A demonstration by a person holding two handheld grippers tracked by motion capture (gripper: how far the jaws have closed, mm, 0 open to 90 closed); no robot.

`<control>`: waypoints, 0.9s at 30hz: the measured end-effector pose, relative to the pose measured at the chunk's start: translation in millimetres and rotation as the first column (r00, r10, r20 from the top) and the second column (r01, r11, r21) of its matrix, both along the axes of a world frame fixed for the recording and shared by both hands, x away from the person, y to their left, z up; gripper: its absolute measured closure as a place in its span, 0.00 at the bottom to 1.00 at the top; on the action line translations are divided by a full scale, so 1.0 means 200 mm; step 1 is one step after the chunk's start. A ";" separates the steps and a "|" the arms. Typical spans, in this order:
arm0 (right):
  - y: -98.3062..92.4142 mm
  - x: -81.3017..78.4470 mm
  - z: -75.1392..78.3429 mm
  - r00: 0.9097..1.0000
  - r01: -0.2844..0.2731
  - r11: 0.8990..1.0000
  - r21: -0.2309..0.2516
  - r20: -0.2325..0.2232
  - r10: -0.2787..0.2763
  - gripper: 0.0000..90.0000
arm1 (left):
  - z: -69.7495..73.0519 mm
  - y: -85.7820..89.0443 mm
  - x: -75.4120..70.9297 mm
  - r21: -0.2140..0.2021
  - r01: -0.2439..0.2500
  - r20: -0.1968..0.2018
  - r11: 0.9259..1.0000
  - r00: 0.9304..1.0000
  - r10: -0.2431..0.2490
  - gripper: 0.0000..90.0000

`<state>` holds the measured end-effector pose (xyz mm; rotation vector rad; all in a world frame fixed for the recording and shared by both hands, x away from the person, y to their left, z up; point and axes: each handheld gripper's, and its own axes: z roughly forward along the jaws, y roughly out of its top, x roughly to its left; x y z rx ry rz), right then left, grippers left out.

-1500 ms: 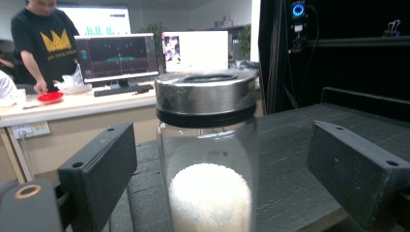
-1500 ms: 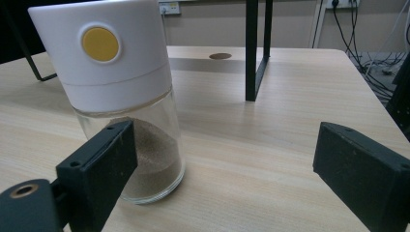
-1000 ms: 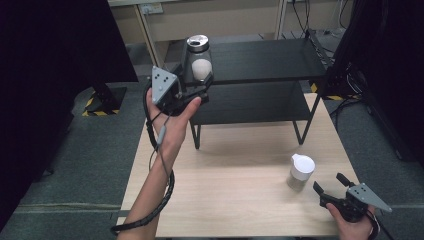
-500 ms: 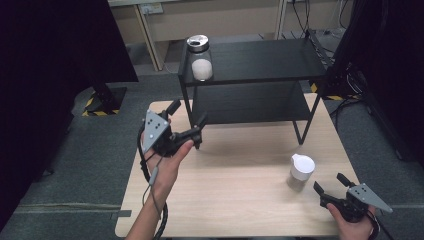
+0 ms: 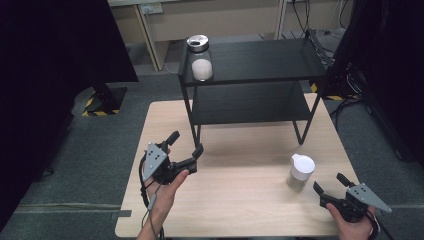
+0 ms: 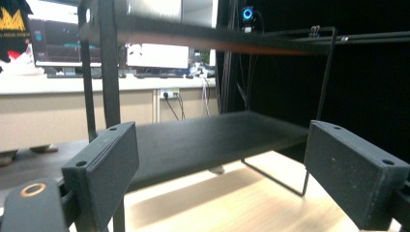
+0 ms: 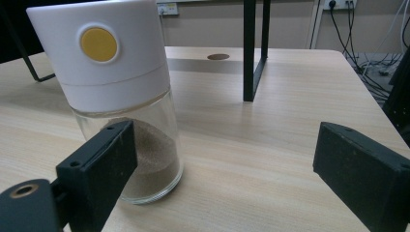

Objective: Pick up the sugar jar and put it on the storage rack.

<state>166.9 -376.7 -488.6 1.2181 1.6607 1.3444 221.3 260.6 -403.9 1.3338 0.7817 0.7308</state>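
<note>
A glass jar with a steel lid (image 5: 201,59) and pale contents stands at the left end of the black rack's top shelf (image 5: 260,57). My left gripper (image 5: 186,142) hovers low over the table's left side, in front of the rack's left leg. It is open and empty, and in the left gripper view (image 6: 220,145) it looks level at the lower shelf (image 6: 203,140). A white-lidded glass jar of brown powder (image 5: 301,171) stands at the front right. My right gripper (image 5: 328,181) is open just right of it, with the jar (image 7: 123,92) beside the left jaw, not between the jaws.
The wooden table (image 5: 240,200) carries the two-tier black rack at its back half. The rack's thin legs (image 7: 255,48) stand near the powder jar. Grey floor surrounds the table, with dark curtains at both sides.
My left gripper has drawn back from the steel-lidded jar on the top shelf and sunk toward the table, nearer the person. The jar stays on the shelf. The right gripper has not moved.
</note>
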 end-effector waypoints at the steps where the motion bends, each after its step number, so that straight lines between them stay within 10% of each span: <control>1: 0.00 0.00 0.00 1.000 0.000 1.000 0.001 0.000 0.000 0.10 | -0.02 0.00 0.00 0.005 -0.001 -0.008 1.000 1.000 0.001 0.13; 27: 0.01 0.00 0.00 1.000 0.001 1.000 -0.012 0.005 0.000 0.10 | -0.46 0.08 -0.02 0.079 -0.008 -0.219 0.997 0.975 0.026 0.13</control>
